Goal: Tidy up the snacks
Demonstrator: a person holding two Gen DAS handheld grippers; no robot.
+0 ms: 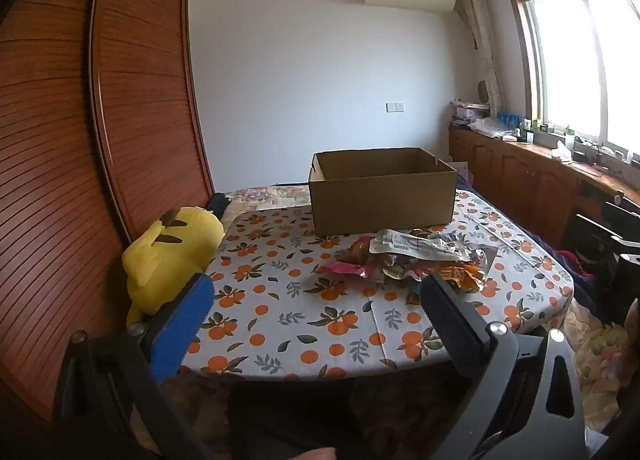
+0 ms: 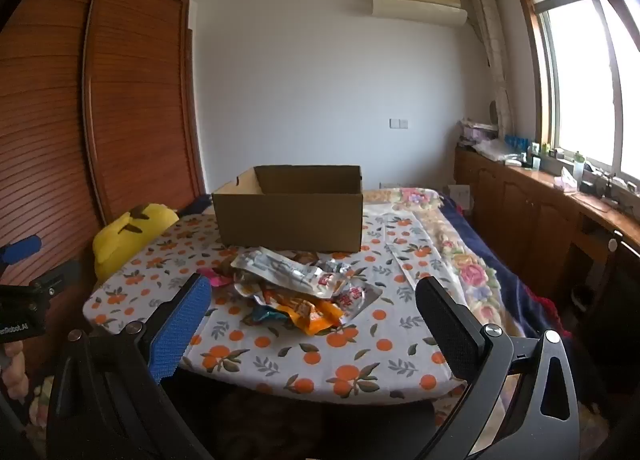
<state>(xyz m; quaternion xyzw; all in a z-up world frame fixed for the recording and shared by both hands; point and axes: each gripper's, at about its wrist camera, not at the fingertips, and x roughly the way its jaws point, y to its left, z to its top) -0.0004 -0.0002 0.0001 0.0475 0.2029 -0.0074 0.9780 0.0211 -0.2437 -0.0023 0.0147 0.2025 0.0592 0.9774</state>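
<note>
Right wrist view shows both tools, right tool (image 2: 312, 324) and left tool (image 1: 316, 308), gaping empty before the snack pile (image 2: 296, 288) on the table (image 2: 360, 364), just in front of the cardboard box (image 2: 288, 219); nothing looks packed yet, so next comes reaching in and pinching one packet.

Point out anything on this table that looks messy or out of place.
The snack packets lie in a loose overlapping heap on the tablecloth, in front of the open cardboard box rather than inside it. A yellow plush toy sits wedged at the table's left edge.

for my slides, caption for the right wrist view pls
Open right gripper faces a snack packet pile before an open cardboard box.
</note>
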